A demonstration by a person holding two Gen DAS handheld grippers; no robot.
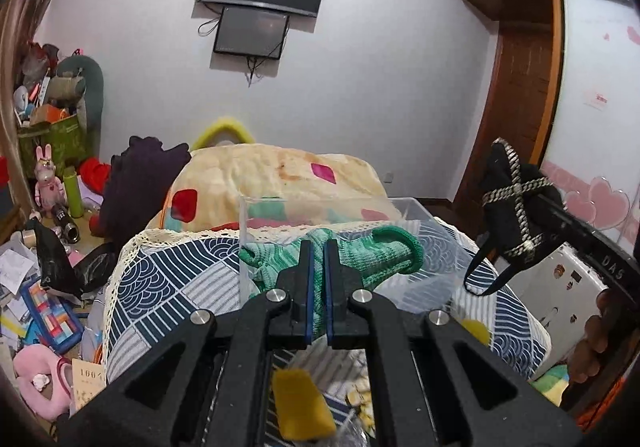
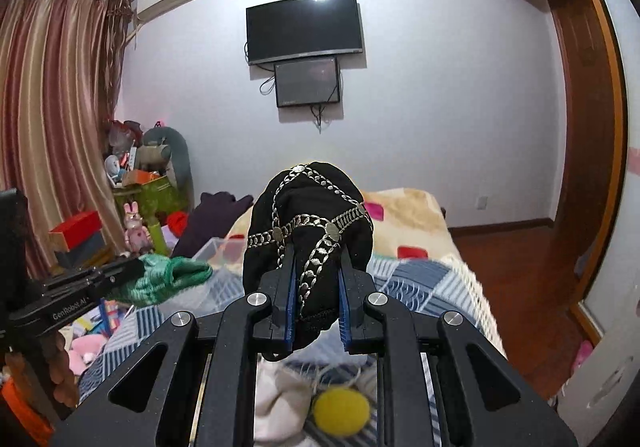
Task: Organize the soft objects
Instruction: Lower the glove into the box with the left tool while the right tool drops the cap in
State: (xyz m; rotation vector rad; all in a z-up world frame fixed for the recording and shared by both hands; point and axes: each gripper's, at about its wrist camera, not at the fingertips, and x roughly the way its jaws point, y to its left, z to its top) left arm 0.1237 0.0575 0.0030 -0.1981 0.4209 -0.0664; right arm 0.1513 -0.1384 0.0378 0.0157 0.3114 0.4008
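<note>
Nearest to the person, at the near edge of the bed [image 1: 168,279], small soft pieces lie under the grippers: a yellow felt piece [image 1: 302,405] below the left one, and a yellow pompom [image 2: 340,413] beside a white fluffy item [image 2: 280,407] below the right one.

The left gripper [image 1: 319,279] has its fingers [image 1: 306,279] pressed together on a fold of the green knitted piece [image 1: 384,255], which hangs in front of the clear plastic box [image 1: 412,207]. Whether it is partly inside the box or only before it I cannot tell. The right gripper [image 2: 318,287] has its fingers clamped on the lower part of the black cloth item with metal chains [image 2: 312,223], and this item is held up in the air above the bed, apart from the cover.

Both pieces look light and very soft, so they will bend and hang from any point of hold. I judge that the knit is best taken at a thick fold or at its rolled cuff, because a thin edge may stretch. For the black item the cloth itself is the better place; the chains look smooth and may slip or catch on a finger.

Farther along the bed lie the cream blanket [image 1: 280,171] and a dark purple garment [image 1: 140,183]. On the far wall hangs a television [image 2: 306,27].
</note>
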